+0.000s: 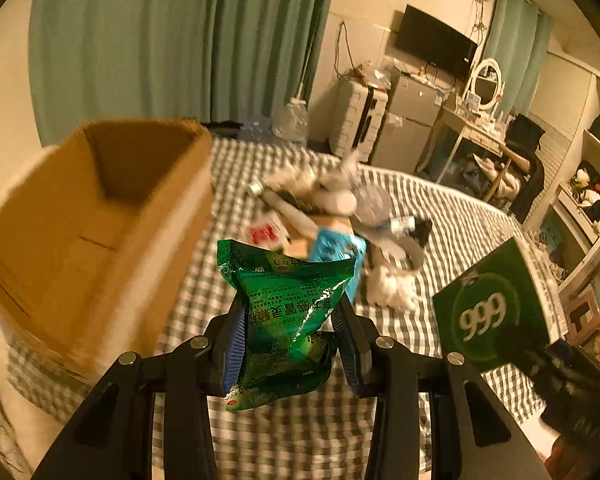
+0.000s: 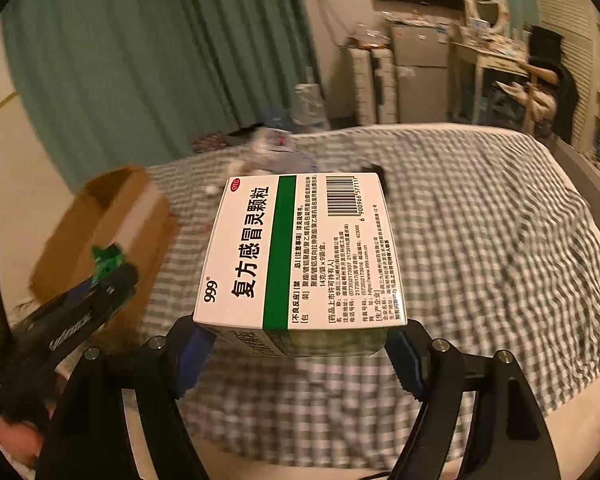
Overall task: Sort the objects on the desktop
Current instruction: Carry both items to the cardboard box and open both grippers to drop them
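My left gripper (image 1: 292, 324) is shut on a crinkled green medicine sachet (image 1: 288, 300), held up over the checked bedspread (image 1: 300, 432). My right gripper (image 2: 300, 344) is shut on a white and green medicine box (image 2: 300, 252), its printed side facing up. From the left wrist view that same box (image 1: 496, 312) shows its green face at the right. The right wrist view catches the left gripper (image 2: 112, 268) with the green sachet (image 2: 107, 261) at the left, in front of an open brown cardboard box (image 2: 104, 232). This cardboard box (image 1: 100, 216) sits on the bed at the left.
A pile of loose items (image 1: 332, 216) lies mid-bed: a blue packet (image 1: 336, 250), white tubes, a red and white packet, a clear bottle. Green curtains (image 1: 172, 40) hang behind. A suitcase (image 1: 358, 120), a small fridge and a dressing table stand beyond the bed. A hand (image 2: 20, 440) shows low left.
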Motion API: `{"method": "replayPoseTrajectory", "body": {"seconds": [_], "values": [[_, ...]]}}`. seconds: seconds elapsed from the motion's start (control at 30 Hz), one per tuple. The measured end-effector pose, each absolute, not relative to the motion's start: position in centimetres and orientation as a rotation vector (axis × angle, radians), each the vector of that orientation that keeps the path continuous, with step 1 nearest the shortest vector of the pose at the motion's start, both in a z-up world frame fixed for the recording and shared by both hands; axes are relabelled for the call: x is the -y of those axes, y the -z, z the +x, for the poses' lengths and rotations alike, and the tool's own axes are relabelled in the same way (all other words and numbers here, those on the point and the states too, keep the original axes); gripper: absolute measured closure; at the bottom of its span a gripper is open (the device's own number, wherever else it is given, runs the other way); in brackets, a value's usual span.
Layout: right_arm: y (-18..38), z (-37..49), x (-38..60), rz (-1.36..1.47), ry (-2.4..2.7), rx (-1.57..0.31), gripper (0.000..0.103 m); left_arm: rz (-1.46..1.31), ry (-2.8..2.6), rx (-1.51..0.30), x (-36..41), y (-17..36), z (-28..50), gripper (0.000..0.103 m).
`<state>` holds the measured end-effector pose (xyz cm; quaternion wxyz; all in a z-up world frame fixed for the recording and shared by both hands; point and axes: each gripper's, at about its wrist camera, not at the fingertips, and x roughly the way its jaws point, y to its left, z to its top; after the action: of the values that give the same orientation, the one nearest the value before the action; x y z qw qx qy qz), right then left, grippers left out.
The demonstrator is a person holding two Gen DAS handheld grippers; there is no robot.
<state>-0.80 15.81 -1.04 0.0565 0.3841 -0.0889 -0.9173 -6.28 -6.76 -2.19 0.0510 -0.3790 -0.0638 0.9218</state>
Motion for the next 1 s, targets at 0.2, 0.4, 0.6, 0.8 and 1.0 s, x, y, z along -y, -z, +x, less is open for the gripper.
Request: {"method": "replayPoseTrajectory", "body": {"seconds": [0.2,0.4,0.6,0.8,1.0], "values": [[-2.9,-1.2,-8.3,1.04,2.728,0.129,0.027,-1.037,-2.881,0.223,12.7,-3.1,-6.0,0.062],[-5.6,-3.0,-1.3,0.948,2.642,0.05,0.027,-1.003,-2.986,0.17,19.4,-5.7,-6.8,0.062],[-5.5,-6.3,3.8,0.951,2.552,0.051,0.027,-1.073,-3.048,0.141,24.5,-4.0,-7.8,0.062],[-3.7,-10.1,7.4,1.008,2.491,0.051,0.027,-1.196,-3.051,0.189,27.9,0.0,-9.5,0.062],[-2.1,-13.1,9.8,1.038,2.46,0.074,0.026,-1.209,-3.033,0.213,29.1,2.3,-10.1,0.061]]}}
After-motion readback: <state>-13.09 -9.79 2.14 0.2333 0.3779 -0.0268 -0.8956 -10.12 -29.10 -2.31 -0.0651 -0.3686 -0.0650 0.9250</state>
